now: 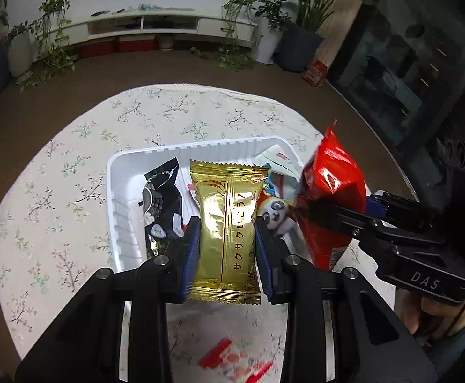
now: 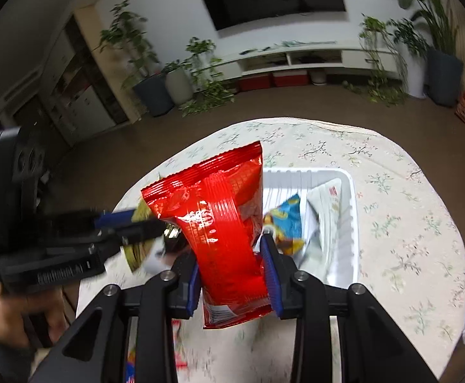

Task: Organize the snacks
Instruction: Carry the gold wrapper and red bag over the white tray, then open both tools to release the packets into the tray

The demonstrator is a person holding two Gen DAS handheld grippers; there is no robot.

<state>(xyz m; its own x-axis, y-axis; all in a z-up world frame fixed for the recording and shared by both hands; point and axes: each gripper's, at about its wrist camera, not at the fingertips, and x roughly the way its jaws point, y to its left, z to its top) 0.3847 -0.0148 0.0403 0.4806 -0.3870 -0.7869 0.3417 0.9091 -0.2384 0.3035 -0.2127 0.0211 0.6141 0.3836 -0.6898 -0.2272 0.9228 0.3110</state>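
My left gripper (image 1: 227,223) is shut on a gold snack packet (image 1: 226,220) with Japanese writing, held over the near part of a white plastic tray (image 1: 117,172). My right gripper (image 2: 231,253) is shut on a red snack bag (image 2: 223,223), held above the tray's (image 2: 350,198) left side; the bag also shows in the left wrist view (image 1: 331,191). In the tray lie a black packet (image 1: 162,204), a panda-print packet (image 1: 277,207) and a white packet (image 1: 280,156). A blue packet (image 2: 286,220) and the white packet (image 2: 326,204) show in the right wrist view.
The tray sits on a round table with a floral cloth (image 1: 73,159). A red-and-white packet (image 1: 235,359) lies on the cloth near the front edge. Beyond are brown floor, potted plants (image 1: 50,32) and a white TV cabinet (image 1: 156,22).
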